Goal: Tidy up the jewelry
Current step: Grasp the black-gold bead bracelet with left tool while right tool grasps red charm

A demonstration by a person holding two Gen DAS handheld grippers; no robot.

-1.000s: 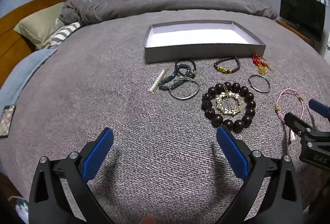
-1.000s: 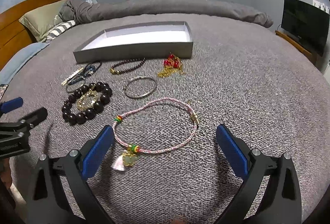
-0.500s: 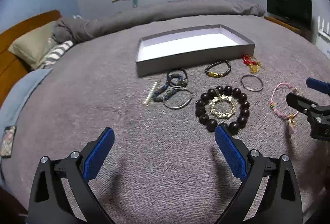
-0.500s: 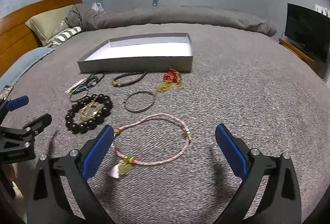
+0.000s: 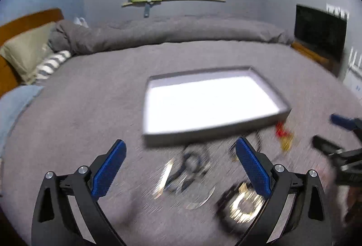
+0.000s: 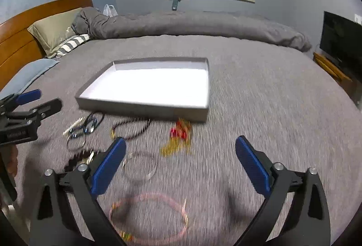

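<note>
Left wrist view shows your left gripper (image 5: 178, 169) spread wide and empty above the blanket (image 5: 95, 110), with the blurred jewelry now directly beneath it: a pale bar (image 5: 164, 178), a blue tangle (image 5: 192, 162) and a gold ring (image 5: 245, 205) inside dark beads. A second ago those pieces lay farther ahead, and both views are smeared now, so you have swung both hands forward toward the box (image 5: 149, 108), which looks larger and closer.

Your right gripper (image 6: 179, 161) is also released and holds nothing; its jaws have just been closing a little, with only blanket and a thin bangle (image 6: 140, 166) showing between them. The pink bracelet (image 6: 149, 216) sits near, low between the fingers, while the red and gold piece (image 6: 178, 137) and a dark bead bracelet (image 6: 131, 128) lie farther off, just in front of the box wall.

Nothing is in the box yet, so the task looks barely begun. You seem to have moved past the near pieces without picking; slow down and settle on one item before you close, since the blur makes aiming hard.
</note>
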